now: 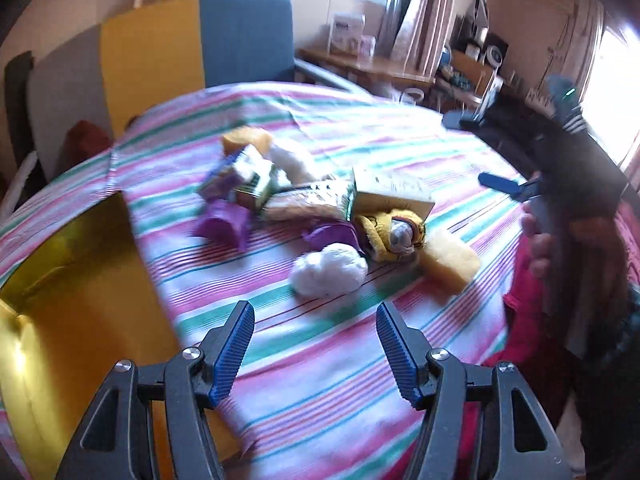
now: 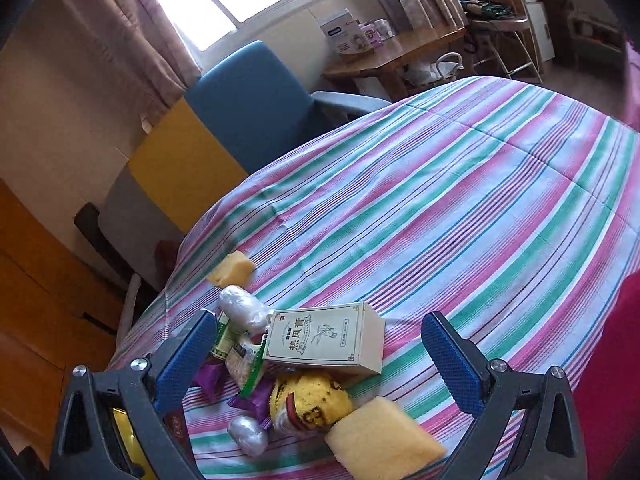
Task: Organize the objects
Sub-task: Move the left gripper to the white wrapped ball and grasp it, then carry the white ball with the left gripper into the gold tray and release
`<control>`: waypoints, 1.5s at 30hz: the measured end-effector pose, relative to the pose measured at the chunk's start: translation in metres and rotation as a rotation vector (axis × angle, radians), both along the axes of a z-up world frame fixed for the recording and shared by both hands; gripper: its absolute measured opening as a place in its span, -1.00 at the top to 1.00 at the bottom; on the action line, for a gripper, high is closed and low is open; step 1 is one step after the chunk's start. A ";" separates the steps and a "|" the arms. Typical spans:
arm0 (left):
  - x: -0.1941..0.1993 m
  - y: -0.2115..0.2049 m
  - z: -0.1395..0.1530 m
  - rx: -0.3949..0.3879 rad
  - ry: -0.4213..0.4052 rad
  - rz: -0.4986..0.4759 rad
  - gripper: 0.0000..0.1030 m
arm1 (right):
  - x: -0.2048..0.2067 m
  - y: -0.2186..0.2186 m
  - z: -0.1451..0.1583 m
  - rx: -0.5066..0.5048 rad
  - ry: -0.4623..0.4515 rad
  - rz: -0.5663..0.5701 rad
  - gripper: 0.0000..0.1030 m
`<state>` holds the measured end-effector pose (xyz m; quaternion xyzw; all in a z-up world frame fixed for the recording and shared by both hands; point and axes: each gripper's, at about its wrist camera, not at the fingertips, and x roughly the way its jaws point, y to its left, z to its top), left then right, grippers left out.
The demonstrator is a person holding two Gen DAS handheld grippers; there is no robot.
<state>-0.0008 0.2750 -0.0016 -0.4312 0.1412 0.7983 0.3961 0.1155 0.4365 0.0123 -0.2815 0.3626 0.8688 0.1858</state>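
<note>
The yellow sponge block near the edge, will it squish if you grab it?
Probably. The yellow sponge block looks porous and soft-edged, so it likely squashes and feels light. It lies flat on the striped cloth, so rolling seems unlikely.

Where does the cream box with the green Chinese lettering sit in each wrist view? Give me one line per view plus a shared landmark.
Left wrist view: the cream box lies right of centre, at the far side of the pile, resting over the yellow knitted item.
Right wrist view: the cream box sits low at centre, label facing the camera, just beyond the yellow knitted item.
Shared landmark: the blue chair beyond the striped cloth's far edge.
</note>
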 end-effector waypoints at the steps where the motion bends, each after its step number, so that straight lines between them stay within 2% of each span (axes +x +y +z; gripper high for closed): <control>1: -0.002 0.009 -0.004 -0.008 -0.006 -0.009 -0.24 | 0.000 0.000 0.001 -0.001 0.005 0.008 -1.00; 6: -0.020 0.043 -0.034 -0.051 -0.054 0.003 -0.29 | -0.002 0.000 -0.004 -0.026 0.017 0.020 -0.99; 8: -0.025 0.052 -0.043 -0.072 -0.052 0.012 -0.51 | -0.002 0.001 -0.006 -0.043 0.022 0.022 -0.99; 12: -0.039 0.063 -0.058 -0.095 -0.071 0.032 -0.53 | -0.003 0.002 -0.007 -0.054 0.028 0.032 -0.99; 13: -0.043 0.065 -0.062 -0.093 -0.072 0.036 -0.51 | -0.003 0.001 -0.007 -0.054 0.029 0.035 -0.99; 15: -0.050 0.067 -0.075 -0.110 -0.096 0.046 -0.20 | -0.004 0.001 -0.008 -0.055 0.029 0.039 -0.99; 16: -0.049 0.064 -0.077 -0.107 -0.089 0.049 -0.19 | -0.005 0.001 -0.008 -0.056 0.029 0.042 -0.99; 20: -0.033 0.048 -0.067 -0.071 -0.055 0.032 -0.01 | -0.005 0.000 -0.007 -0.045 0.026 0.043 -1.00; 28: 0.008 -0.003 -0.028 0.018 0.002 0.022 -0.01 | -0.009 -0.001 -0.010 -0.040 -0.007 0.056 -1.00; 32: 0.017 -0.028 -0.008 0.058 0.017 0.026 -0.02 | -0.021 -0.004 -0.019 -0.054 -0.091 0.093 -1.00; 36: 0.020 -0.053 0.008 0.094 0.026 0.041 -0.02 | -0.046 -0.013 -0.039 -0.120 -0.292 0.233 -1.00; 38: 0.019 -0.067 0.013 0.115 0.024 0.056 -0.03 | -0.051 -0.020 -0.043 -0.092 -0.382 0.297 -1.00; 42: 0.012 -0.087 0.014 0.150 0.007 0.095 -0.03 | -0.051 -0.041 -0.046 0.044 -0.568 0.431 -1.00; 45: 0.007 -0.106 0.014 0.159 0.000 0.137 -0.03 | -0.051 -0.047 -0.054 0.065 -0.625 0.470 -1.00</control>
